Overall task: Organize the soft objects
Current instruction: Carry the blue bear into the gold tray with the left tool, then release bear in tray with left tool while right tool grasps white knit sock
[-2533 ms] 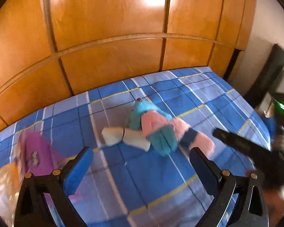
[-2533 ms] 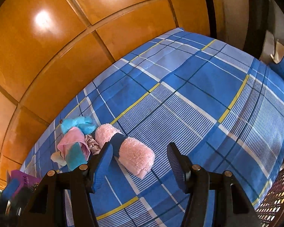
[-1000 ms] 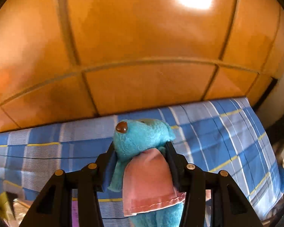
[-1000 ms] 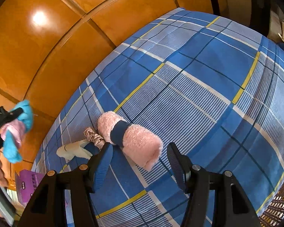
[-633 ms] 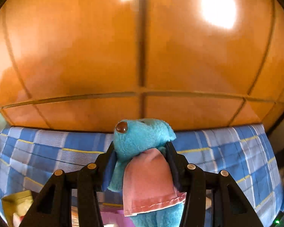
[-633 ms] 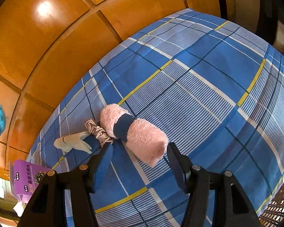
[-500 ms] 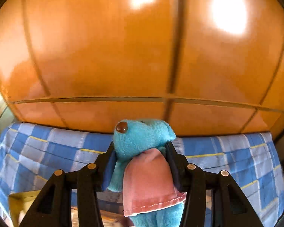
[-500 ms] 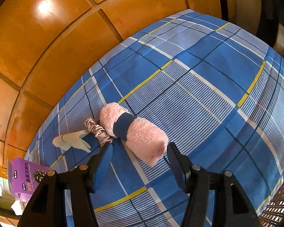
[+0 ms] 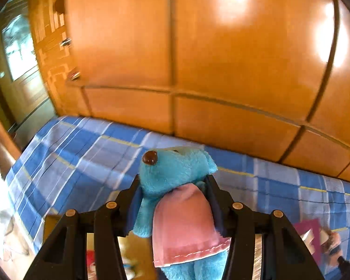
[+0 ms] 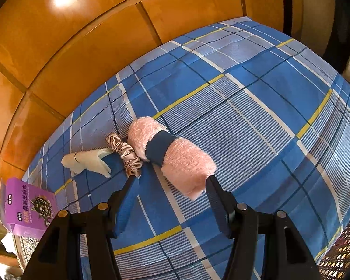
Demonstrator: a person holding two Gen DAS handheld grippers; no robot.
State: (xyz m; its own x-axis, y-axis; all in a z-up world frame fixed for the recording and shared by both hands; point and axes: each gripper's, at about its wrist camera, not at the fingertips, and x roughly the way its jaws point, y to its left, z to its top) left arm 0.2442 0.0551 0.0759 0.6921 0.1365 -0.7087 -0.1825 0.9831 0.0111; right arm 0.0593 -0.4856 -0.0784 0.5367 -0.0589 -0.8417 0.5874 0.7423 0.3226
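My left gripper (image 9: 173, 186) is shut on a blue plush toy (image 9: 175, 175) in a pink dress and holds it in the air above the left end of the bed. My right gripper (image 10: 171, 184) is open and hovers just above the near end of a rolled pink towel (image 10: 172, 154) with a dark blue band. A satin scrunchie (image 10: 124, 152) lies against the towel's left side, and a cream cloth (image 10: 87, 161) lies further left. All three rest on the blue plaid bedspread (image 10: 256, 116).
A purple box (image 10: 28, 206) sits at the bed's left edge; it also shows in the left wrist view (image 9: 309, 235). Wooden wardrobe panels (image 9: 198, 58) stand behind the bed. A woven basket (image 10: 340, 254) is at the lower right. A door (image 9: 21, 53) is at the far left.
My left gripper closed on the plush toy, lifted it off the bed and swung it leftward. My right gripper stayed open and moved slightly closer to the pink towel.
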